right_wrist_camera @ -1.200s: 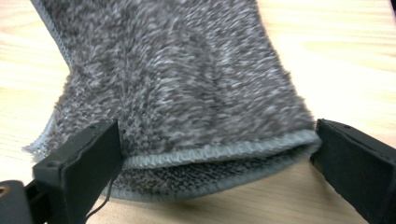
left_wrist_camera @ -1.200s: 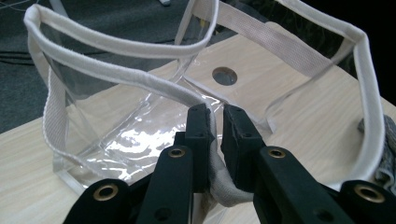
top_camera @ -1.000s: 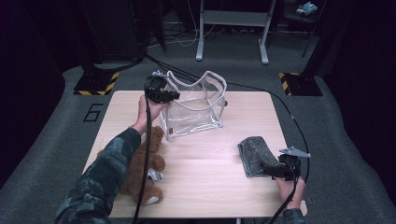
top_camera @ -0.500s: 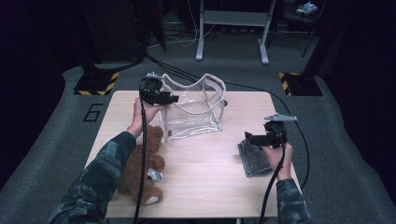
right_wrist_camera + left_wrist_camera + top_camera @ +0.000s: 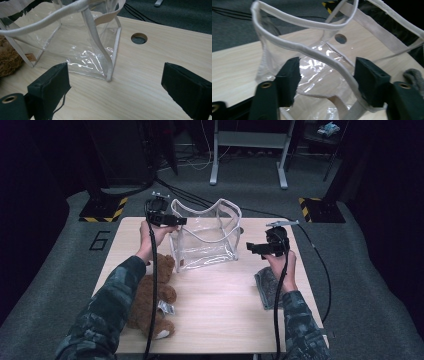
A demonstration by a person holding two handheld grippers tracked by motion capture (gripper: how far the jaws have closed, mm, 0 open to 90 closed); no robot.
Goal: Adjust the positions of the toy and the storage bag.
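Two grippers flank a clear plastic tote bag that stands upright near the far middle of the wooden table, its white-trimmed mouth open to the ceiling. The left gripper sits at the bag's left upper rim. In the left gripper view its jaws have just been opening and now stand apart with the white rim running between them, the pads no longer pressing on it. The right gripper hangs above the table just to the right of the bag, nothing between its jaws, which stand wide apart. In the right gripper view they point at the bag's near right corner seam, with the round hole in the tabletop beyond.

The relation that matters is this: the bag lies between the two tools, its mouth upward, and the right gripper is close to the right wall but not touching it. The things likely meant for it lie apart on the near side: a brown teddy bear at the left, under the left forearm, and a grey folded cloth at the right, under the right hand. The right gripper looks nearer to the cloth, the left to the bear.
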